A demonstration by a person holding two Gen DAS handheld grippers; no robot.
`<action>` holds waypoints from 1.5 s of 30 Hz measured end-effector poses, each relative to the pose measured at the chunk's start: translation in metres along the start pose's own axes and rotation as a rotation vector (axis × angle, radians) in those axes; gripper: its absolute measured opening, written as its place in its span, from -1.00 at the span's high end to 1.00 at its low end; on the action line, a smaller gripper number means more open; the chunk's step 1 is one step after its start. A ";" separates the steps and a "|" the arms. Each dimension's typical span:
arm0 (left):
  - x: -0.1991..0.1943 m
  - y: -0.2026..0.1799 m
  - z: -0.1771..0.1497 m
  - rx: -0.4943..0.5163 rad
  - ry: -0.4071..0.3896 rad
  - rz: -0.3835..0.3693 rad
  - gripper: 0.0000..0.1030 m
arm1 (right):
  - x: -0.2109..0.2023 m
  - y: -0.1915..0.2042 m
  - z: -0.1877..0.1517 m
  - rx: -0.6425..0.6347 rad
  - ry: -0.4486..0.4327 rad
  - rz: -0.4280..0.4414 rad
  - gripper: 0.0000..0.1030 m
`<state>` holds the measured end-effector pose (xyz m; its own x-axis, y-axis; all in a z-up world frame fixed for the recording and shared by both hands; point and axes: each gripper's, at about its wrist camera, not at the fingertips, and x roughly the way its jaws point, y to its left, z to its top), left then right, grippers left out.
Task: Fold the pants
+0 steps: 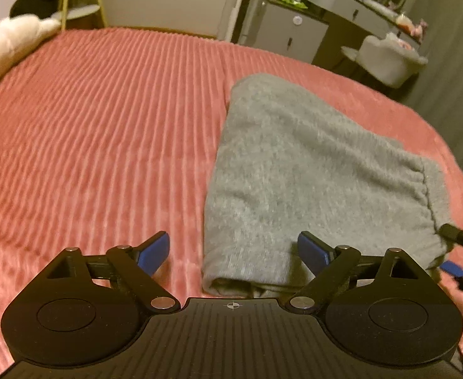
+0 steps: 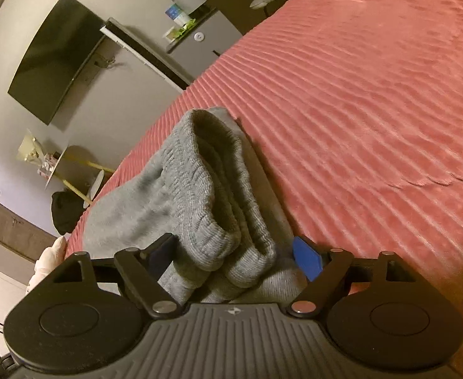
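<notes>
Both tools (image 1: 233, 251) (image 2: 236, 257) released over grey pants (image 1: 294, 164) on ribbed pink bedspread (image 1: 105, 120).

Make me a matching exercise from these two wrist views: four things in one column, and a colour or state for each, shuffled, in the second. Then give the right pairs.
Column one:
1. pants
2. bed cover
3. left gripper
4. right gripper

Column two:
A. pink, ribbed
B. open, the ribbed waistband end lying between its fingers
C. grey, folded into a stack
D. open, one finger over the bed cover, the other over the folded edge

Pairs: 1-C, 2-A, 3-D, 4-B
</notes>
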<state>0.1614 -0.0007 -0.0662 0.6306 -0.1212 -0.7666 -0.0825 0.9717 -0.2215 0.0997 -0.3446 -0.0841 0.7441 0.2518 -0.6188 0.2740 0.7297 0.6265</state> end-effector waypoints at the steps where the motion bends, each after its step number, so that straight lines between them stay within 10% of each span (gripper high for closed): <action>1: -0.001 -0.004 0.001 0.016 -0.004 0.012 -0.79 | -0.007 0.004 0.000 -0.022 -0.026 -0.018 -0.57; 5: -0.008 -0.021 0.007 0.069 -0.082 0.050 -0.79 | -0.030 0.035 -0.004 -0.193 -0.163 -0.084 -0.46; 10: 0.004 -0.045 0.025 0.149 -0.157 0.057 -0.74 | -0.025 0.099 -0.021 -0.506 -0.249 -0.043 0.51; 17: 0.062 -0.065 0.047 0.291 -0.161 0.125 -0.55 | 0.050 0.131 -0.027 -0.619 -0.142 -0.113 0.58; 19: 0.088 -0.055 0.043 0.298 -0.104 0.200 -0.60 | 0.069 0.113 -0.027 -0.610 -0.121 -0.179 0.98; 22: 0.100 -0.037 0.036 0.247 -0.135 0.205 -0.91 | 0.069 0.091 -0.018 -0.541 -0.114 -0.112 1.00; 28: 0.081 -0.008 0.027 0.103 -0.100 0.162 -0.85 | 0.046 0.096 -0.019 -0.572 -0.064 -0.107 1.00; 34: 0.048 0.030 -0.007 -0.154 -0.012 0.053 -0.80 | -0.031 0.003 -0.007 0.050 -0.012 0.191 0.82; 35: 0.046 0.034 -0.012 -0.239 0.019 -0.012 -0.80 | -0.040 -0.016 -0.013 0.196 -0.013 0.228 0.64; 38: 0.045 0.043 -0.028 -0.419 0.081 -0.225 -0.80 | -0.047 -0.038 -0.034 0.374 0.010 0.247 -0.72; 45: 0.072 0.049 -0.046 -0.614 0.212 -0.504 -0.81 | -0.028 -0.053 -0.055 0.519 -0.018 0.290 -0.66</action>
<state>0.1677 0.0291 -0.1600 0.5509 -0.6086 -0.5711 -0.2744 0.5142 -0.8126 0.0309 -0.3553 -0.1264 0.8419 0.3803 -0.3829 0.3170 0.2258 0.9212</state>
